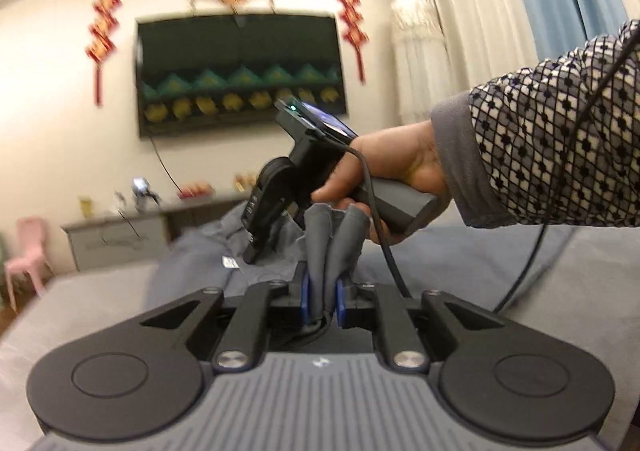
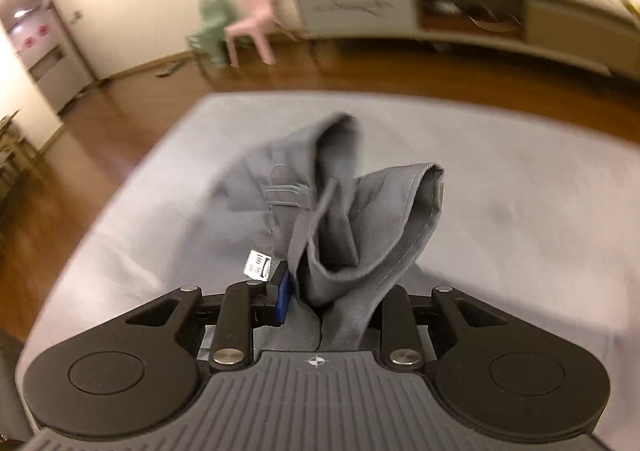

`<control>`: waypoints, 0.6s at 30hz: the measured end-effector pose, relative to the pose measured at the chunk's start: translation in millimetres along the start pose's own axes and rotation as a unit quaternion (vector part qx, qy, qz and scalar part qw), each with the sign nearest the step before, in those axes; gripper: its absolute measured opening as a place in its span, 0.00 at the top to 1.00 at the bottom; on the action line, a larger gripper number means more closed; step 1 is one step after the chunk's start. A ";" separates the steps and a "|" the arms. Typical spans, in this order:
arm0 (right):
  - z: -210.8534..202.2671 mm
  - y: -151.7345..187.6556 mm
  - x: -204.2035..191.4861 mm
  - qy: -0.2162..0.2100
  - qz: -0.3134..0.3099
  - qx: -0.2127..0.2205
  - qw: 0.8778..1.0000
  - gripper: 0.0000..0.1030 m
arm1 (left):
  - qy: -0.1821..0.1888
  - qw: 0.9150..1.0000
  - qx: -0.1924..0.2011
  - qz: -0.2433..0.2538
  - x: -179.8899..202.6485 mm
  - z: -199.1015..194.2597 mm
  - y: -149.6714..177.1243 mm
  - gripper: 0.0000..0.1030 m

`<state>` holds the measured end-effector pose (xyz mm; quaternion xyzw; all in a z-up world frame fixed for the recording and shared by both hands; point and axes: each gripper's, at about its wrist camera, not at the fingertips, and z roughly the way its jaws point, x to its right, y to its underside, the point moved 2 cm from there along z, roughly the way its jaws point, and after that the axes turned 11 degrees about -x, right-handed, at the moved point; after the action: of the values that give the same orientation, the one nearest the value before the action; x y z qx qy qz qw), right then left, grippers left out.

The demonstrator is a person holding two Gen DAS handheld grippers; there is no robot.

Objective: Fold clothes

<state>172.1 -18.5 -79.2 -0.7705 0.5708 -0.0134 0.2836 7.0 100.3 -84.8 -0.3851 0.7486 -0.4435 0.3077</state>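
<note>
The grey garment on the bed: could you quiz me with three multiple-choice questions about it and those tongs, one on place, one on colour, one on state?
1. Where does the grey garment lie?
A. on the bed
B. on the pink chair
C. on the floor

2. What colour are the pads of the left tongs?
A. red
B. blue
C. white

3. What are the right tongs doing?
A. hanging empty
B. gripping a cable
C. gripping bunched cloth

Answers:
1 A, the cloth rests on the pale bed.
2 B, blue pads flank the pinched fold.
3 C, grey fabric is bunched between the fingers, beside a white label.
</note>
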 end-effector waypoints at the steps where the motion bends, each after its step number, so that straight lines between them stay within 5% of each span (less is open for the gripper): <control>1: 8.6 6.6 10.9 0.000 0.009 -0.003 1.000 0.73 | 0.006 1.000 -0.014 0.001 0.3 7.8 3.6 0.87; 5: 37.8 20.0 27.1 -0.009 0.003 0.000 1.000 0.70 | 0.043 0.998 -0.054 0.007 -10.5 15.6 11.4 0.82; 11: 41.3 14.6 36.6 -0.012 -0.037 0.005 0.999 0.68 | 0.130 0.987 0.009 -0.097 -67.0 -23.9 -0.4 0.77; 15: 30.2 10.5 33.6 -0.030 -0.047 0.006 0.998 0.71 | 0.098 0.977 0.002 -0.189 -120.6 -12.3 12.0 0.80; 18: 32.5 8.3 22.0 -0.045 -0.069 0.008 0.997 0.73 | 0.082 0.977 -0.055 -0.187 -124.4 10.5 30.3 0.80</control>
<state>183.7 -25.9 -116.9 -0.8057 0.5024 -0.0026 0.3137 70.1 210.9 -101.7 -0.4963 0.7093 -0.4819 0.1353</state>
